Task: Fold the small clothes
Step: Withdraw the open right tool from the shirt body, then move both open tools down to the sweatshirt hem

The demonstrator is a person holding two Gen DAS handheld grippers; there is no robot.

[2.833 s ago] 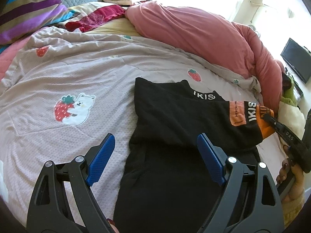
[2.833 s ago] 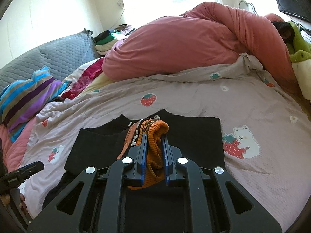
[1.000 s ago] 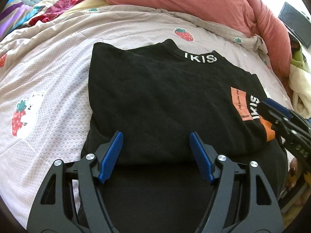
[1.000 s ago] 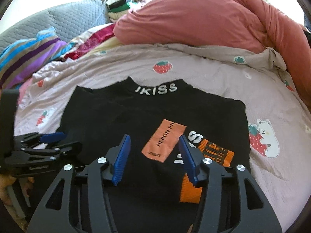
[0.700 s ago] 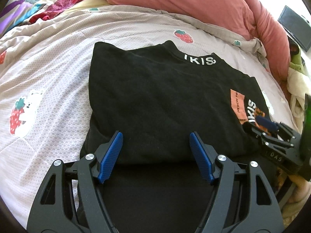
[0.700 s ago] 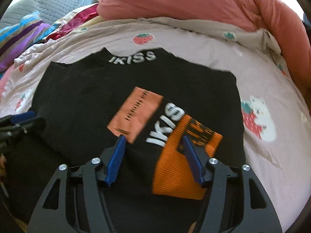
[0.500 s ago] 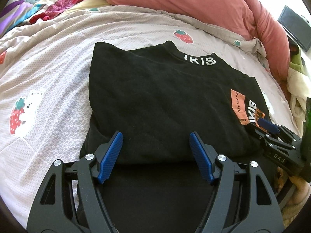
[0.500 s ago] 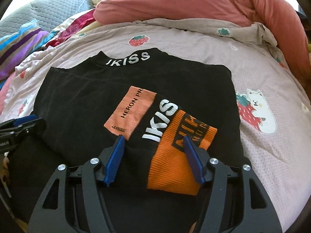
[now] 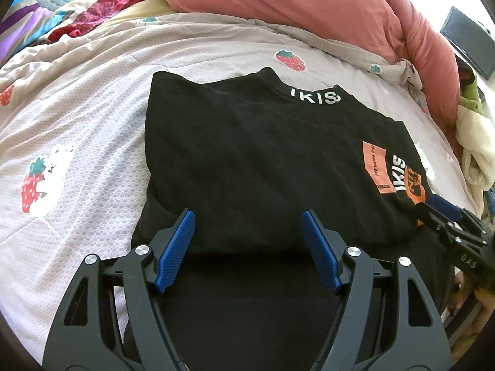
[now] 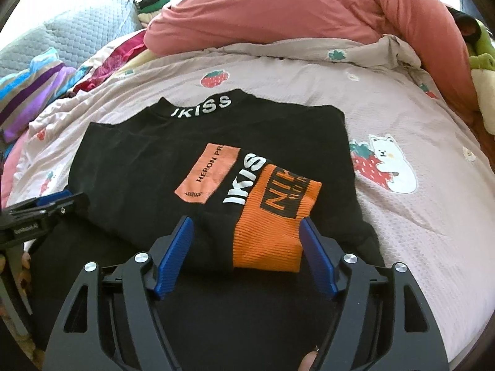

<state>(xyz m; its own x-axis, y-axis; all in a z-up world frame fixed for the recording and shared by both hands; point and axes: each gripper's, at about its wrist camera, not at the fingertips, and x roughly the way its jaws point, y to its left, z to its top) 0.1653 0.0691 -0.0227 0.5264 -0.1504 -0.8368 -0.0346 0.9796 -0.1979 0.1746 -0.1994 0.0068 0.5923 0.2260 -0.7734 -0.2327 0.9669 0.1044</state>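
Observation:
A black sweater with a white "IKISS" collar lies flat on the bed, sleeves folded across its body. It also shows in the right wrist view. Its orange cuff and orange patch lie on top at the right side. My left gripper is open and empty, just above the folded sleeve's near edge. My right gripper is open and empty, its jaws either side of the orange cuff. The right gripper also shows at the right edge of the left wrist view.
The pale strawberry-print bedsheet lies under the sweater. A pink duvet is heaped at the back. Striped and red clothes lie at the back left, a grey pillow behind them. A green plush toy sits far right.
My right gripper has let go of the orange cuff, opened and lowered over it; the sleeve now lies folded on the sweater. My left gripper moved in over the sweater and then held still.

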